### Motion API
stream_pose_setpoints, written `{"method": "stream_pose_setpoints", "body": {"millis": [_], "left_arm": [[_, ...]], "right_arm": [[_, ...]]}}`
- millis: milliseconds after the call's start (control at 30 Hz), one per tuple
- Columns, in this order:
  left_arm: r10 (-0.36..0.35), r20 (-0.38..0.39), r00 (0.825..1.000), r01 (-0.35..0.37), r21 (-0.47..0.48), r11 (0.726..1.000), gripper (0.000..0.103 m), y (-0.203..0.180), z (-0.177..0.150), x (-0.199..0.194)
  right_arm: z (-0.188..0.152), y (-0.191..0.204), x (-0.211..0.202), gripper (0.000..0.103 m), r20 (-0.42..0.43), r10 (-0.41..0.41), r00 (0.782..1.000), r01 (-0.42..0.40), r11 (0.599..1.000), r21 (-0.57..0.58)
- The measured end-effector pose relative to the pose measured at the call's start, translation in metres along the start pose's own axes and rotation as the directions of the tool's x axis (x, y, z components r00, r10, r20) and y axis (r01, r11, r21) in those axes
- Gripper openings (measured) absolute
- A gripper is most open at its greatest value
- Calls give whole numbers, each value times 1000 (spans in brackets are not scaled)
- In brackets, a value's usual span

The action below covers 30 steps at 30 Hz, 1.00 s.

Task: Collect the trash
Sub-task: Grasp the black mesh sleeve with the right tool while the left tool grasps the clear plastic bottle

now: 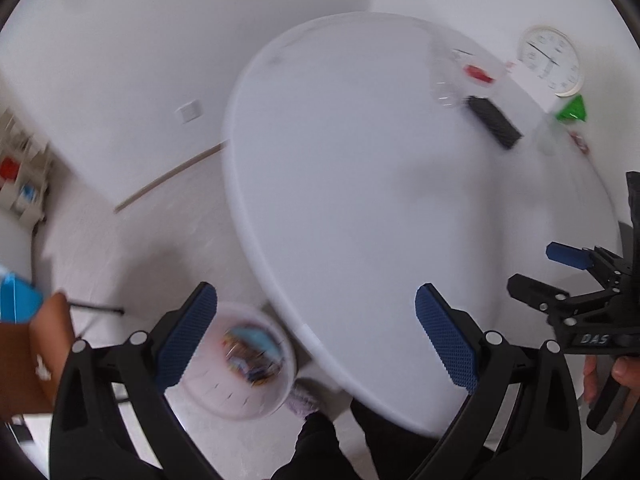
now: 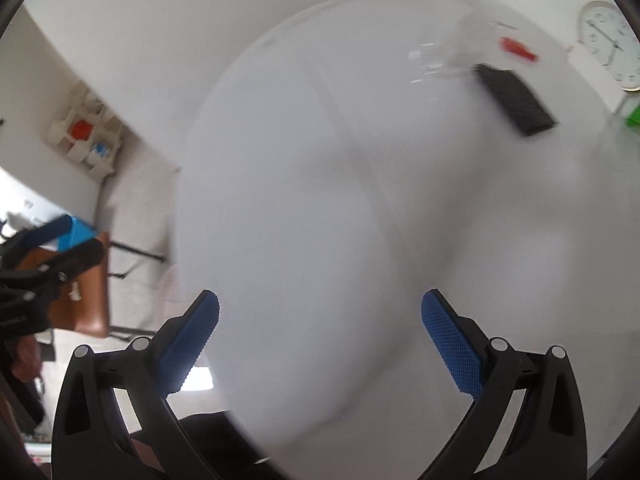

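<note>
The left gripper [image 1: 316,336] is gaping wide over the round table's edge [image 1: 256,248], showing a white bin [image 1: 240,364] of blurred trash on the floor; the right gripper [image 2: 320,340], equally spread and empty, is facing bare tabletop; a black remote [image 2: 514,100] and red scrap [image 2: 518,50] are lying smeared at the far rim.

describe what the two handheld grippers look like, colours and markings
Both match: the left gripper and right gripper have black plastic linkage arms with round silver pivot pins, ending in flat blue fingers with a fine knurled grid texture. The right one's body carries white lettering reading DAS. A bare hand grips its black handle. No cables visible.
</note>
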<state>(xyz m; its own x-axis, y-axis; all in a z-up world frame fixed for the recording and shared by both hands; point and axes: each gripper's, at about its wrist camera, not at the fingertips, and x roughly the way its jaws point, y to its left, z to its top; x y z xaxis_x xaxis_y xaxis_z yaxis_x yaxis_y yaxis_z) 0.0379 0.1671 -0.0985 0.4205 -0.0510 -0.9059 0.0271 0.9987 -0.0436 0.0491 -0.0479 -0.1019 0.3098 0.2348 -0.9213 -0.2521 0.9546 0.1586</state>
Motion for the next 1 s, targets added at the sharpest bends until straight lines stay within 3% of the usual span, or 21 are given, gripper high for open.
{"method": "stream_pose_setpoints", "body": {"millis": [167,300,500,600,800,1000], "left_arm": [[-23,7,1000,23,76,997,95,-62,48,19],[-45,-4,999,46,104,993,95,-107,99,47],[-73,-26,997,75,113,991,95,-151,170,94],[-87,-40,995,90,91,992,95,-166,204,120],[-62,-69,996,67,66,996,95,-184,254,177],[-23,-108,994,38,136,990,95,-206,287,228]], "right_arm": [[30,-75,3,100,21,-65,998,65,998,0],[72,-131,19,100,27,-118,993,118,993,-5],[130,-197,63,100,22,-159,987,160,987,-27],[148,-205,78,100,16,-165,986,166,985,-54],[182,-217,113,100,32,-272,962,273,950,-148],[199,-236,118,100,32,-213,977,215,970,-115]]}}
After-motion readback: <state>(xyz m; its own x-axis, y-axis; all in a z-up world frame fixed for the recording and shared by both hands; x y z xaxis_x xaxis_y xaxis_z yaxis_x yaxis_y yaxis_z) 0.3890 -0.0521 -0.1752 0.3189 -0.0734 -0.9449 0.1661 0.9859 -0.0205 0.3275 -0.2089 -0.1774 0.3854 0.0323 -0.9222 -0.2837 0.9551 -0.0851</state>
